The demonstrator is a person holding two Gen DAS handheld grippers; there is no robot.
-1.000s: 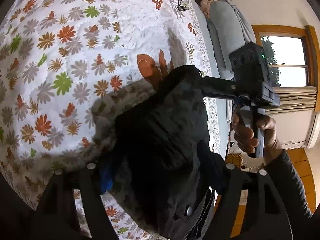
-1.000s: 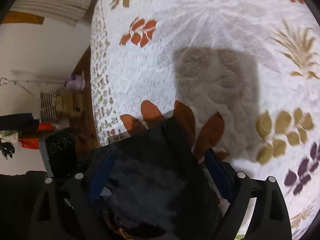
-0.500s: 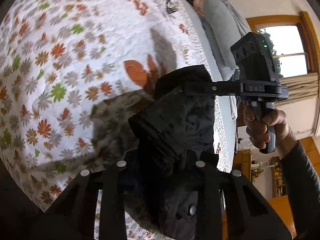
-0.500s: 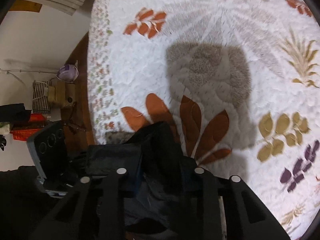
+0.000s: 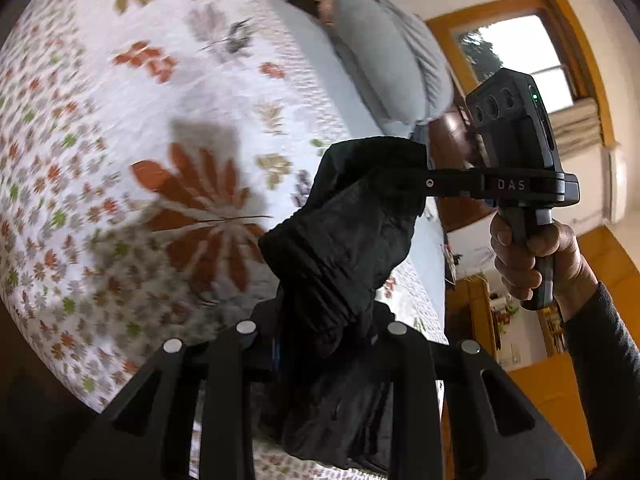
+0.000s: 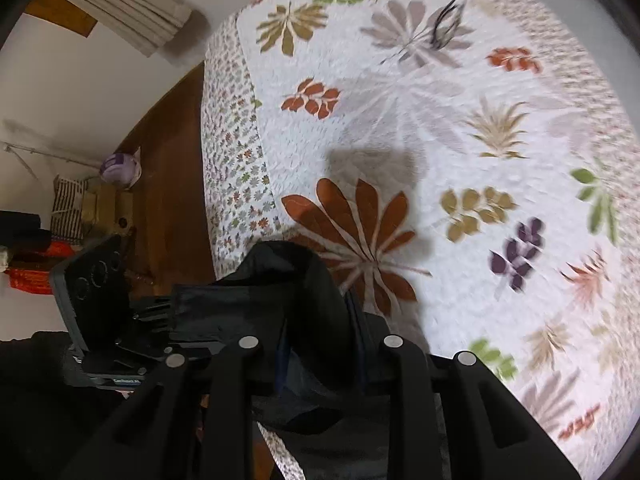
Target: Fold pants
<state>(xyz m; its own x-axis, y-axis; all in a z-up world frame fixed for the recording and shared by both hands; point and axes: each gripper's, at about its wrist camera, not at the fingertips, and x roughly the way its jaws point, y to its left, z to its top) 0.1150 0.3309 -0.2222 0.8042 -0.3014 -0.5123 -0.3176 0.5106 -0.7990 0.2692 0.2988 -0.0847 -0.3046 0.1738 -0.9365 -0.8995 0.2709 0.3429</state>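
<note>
Left gripper (image 5: 320, 344) is clamping a bunched section of the black pants (image 5: 340, 240), fabric filling the gap between its fingers; the right gripper (image 6: 320, 344) is likewise pinching another part of the same garment, so the pants are hanging lifted between the two tools above the floral quilt (image 6: 460, 120), apparently not resting on it. Judgement: cloth is looking light, thin, limp and crinkly, sagging under its own weight, probably a bit slick; holding at waistband or hem edges rather than mid-panel should be giving a cleaner fold line. Farther off, a grey pillow (image 5: 392, 68) is lying at the bed head, and beyond it a window (image 5: 520, 60) is showing daylight
</note>
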